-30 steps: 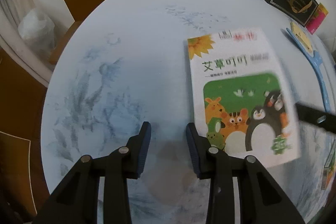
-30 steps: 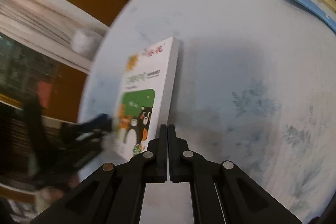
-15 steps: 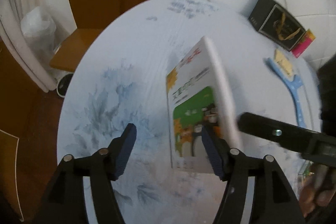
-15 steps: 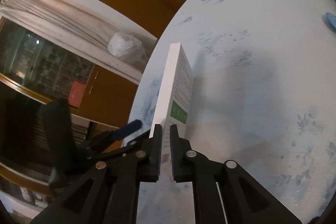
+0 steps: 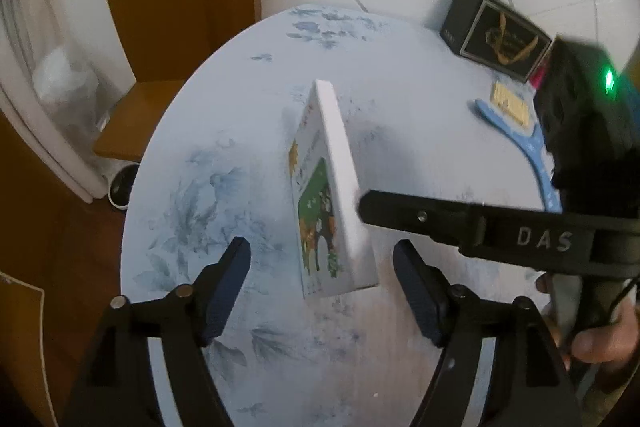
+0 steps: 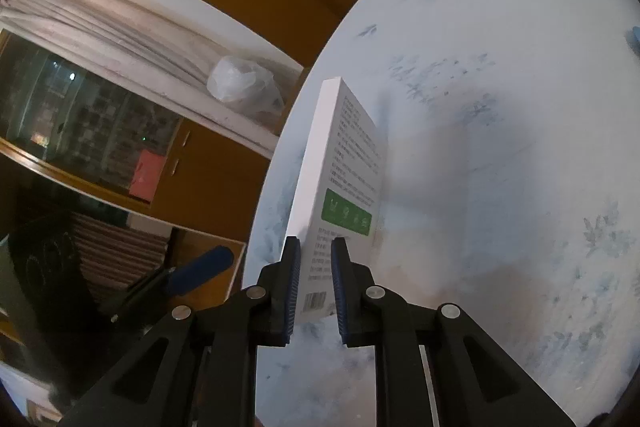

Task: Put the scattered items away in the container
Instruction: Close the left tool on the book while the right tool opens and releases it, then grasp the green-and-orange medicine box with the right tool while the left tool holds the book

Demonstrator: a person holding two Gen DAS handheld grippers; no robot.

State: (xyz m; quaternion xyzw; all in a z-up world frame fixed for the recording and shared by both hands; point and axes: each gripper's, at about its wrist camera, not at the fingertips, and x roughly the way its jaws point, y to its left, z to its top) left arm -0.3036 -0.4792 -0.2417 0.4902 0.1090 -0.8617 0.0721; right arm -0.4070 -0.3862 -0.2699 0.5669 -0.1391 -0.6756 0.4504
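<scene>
From the left wrist camera we are seeing the white box [image 5: 338, 187] standing on edge above the round table [image 5: 240, 131], its cartoon front foreshortened and hard to read. The blue swatter [image 5: 516, 131] and black box [image 5: 496, 35] are partly hidden behind the right gripper [image 5: 362, 205], whose tips disappear behind the box. Half a second ago the box was leaning; now it is turning nearly upright. Our left gripper [image 5: 322, 291] is spreading wide and touching nothing.

From the right wrist camera we are looking at the box's [image 6: 340, 179] printed back, the text too small to read. Our right gripper [image 6: 314, 291] is gripping its lower edge, jaws slightly apart on the cardboard. The left gripper's blue pad [image 6: 200, 269] is showing at the left, its body lost in shadow.
</scene>
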